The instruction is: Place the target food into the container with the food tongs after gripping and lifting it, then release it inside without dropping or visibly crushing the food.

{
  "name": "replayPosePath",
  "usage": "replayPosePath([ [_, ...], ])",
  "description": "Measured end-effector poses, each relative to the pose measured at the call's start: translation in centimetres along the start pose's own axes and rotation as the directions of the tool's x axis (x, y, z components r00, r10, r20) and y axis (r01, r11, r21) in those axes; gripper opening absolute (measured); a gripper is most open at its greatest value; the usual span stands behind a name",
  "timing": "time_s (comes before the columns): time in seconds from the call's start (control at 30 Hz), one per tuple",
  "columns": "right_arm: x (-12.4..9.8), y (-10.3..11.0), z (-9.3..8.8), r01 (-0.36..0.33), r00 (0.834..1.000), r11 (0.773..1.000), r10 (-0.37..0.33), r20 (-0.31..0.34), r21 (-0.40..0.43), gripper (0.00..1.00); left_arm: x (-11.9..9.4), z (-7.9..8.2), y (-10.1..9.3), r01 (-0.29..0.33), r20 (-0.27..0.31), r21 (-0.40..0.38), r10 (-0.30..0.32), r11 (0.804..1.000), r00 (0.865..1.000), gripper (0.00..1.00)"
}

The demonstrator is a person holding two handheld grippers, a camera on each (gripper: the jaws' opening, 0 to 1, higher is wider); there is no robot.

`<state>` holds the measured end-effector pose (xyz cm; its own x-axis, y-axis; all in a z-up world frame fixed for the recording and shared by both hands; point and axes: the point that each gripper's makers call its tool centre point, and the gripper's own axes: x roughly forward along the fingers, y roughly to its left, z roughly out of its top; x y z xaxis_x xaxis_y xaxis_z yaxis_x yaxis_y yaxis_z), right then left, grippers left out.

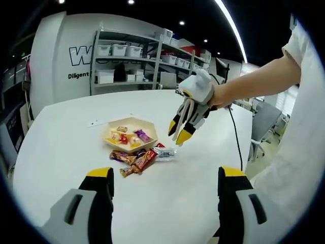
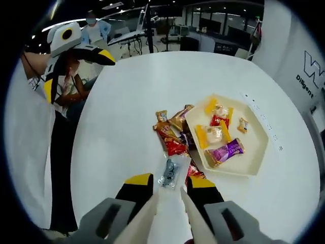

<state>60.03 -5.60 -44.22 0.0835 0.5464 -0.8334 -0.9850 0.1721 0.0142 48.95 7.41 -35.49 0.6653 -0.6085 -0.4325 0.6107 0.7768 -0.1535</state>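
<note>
The clear candy (image 2: pixel 169 173) lies on the surface (image 2: pixel 122 101) beside the tray (image 2: pixel 254 152), just ahead of the tongs (image 2: pixel 170 208), its long side pointing away from them. The right gripper (image 2: pixel 170 190) holds the tongs open. The left gripper (image 1: pixel 163 185) fingers are open, farther back.

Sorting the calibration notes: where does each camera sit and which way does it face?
Left gripper view: rides the left gripper, facing across the white table toward shelving; the person's arm holds the right gripper with tongs above the snacks.
Right gripper view: rides the right gripper, angled down over the tongs at a clear packet; the left gripper shows upper left.
Shared: beige tray and snack pile.
</note>
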Motion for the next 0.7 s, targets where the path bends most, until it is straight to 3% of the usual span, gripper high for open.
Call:
replayPosePath([
  [0.47, 0.6, -1.1, -2.2, 0.015, 1.000, 0.998, -0.016, 0.001, 0.053, 0.21, 0.0, -0.1, 0.2, -0.004, -0.006, -0.005, 0.004, 1.000, 1.000, 0.81],
  [0.7, 0.8, -1.5, -2.4, 0.008, 1.000, 0.997, -0.009, 0.009, 0.072, 0.21, 0.1, -0.2, 0.4, -0.005, -0.010, -0.008, 0.005, 1.000, 1.000, 0.81],
])
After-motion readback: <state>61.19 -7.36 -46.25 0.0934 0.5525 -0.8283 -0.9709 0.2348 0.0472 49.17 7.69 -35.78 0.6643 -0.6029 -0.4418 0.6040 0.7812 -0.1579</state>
